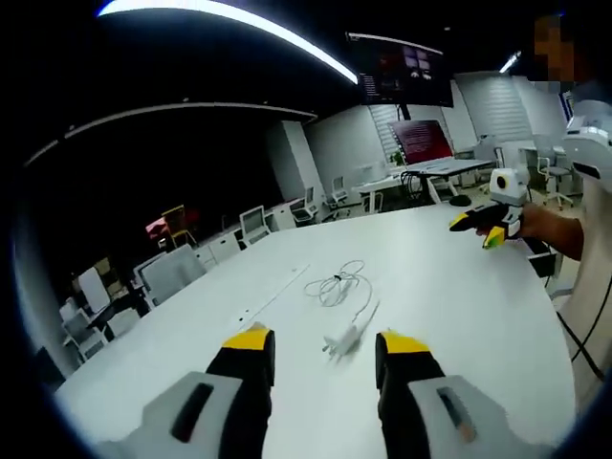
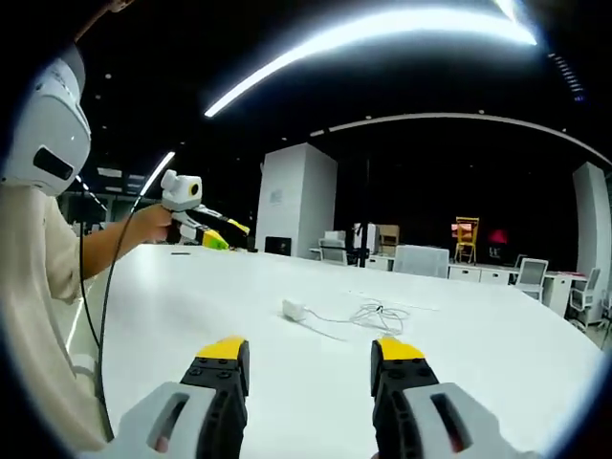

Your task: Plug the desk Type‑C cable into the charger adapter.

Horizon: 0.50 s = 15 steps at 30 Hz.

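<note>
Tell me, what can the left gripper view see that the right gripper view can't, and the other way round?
Left gripper view: wall screens lit in the background and the right gripper held above the table's far side. Right gripper view: a white pillar, a yellow chair and the left gripper in a hand. Both share the white table, the white charger adapter and its coiled cable.

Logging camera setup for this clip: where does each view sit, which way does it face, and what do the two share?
Left gripper view: rides the left gripper, facing across the white table; a person's hand holds the right gripper.
Right gripper view: rides the right gripper, facing the table from another side.
Shared: charger adapter and coiled cable.
</note>
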### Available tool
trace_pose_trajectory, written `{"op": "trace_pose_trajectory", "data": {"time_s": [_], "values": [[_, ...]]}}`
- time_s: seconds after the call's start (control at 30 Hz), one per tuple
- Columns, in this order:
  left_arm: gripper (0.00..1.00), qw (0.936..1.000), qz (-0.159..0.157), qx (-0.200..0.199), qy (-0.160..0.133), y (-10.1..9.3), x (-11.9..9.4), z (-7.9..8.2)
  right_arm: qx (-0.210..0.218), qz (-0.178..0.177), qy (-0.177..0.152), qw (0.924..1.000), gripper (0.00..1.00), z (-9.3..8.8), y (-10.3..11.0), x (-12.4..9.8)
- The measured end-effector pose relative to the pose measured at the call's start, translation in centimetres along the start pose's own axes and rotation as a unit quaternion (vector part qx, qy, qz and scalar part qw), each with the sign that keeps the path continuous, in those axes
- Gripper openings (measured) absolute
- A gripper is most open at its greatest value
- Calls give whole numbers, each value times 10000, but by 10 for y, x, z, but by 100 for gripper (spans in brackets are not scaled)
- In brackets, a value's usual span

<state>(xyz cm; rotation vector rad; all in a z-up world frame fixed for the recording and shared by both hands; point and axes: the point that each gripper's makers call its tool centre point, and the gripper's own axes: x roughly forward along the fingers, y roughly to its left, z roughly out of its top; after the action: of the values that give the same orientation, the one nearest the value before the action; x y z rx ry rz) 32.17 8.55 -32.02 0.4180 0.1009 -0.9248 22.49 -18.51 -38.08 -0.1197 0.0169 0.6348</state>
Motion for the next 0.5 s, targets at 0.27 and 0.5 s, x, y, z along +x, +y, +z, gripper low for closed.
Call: {"op": "trace_pose_trajectory", "data": {"time_s": [0.27,0.5], "values": [[44,9977,448,-303,-405,-2,-22,11,-11,-121,-30,9999,53,3,-9,-1],[46,9928,1088,-204,-468,0,-44,8,-138,-207,-10,9997,53,6,-12,5]]}}
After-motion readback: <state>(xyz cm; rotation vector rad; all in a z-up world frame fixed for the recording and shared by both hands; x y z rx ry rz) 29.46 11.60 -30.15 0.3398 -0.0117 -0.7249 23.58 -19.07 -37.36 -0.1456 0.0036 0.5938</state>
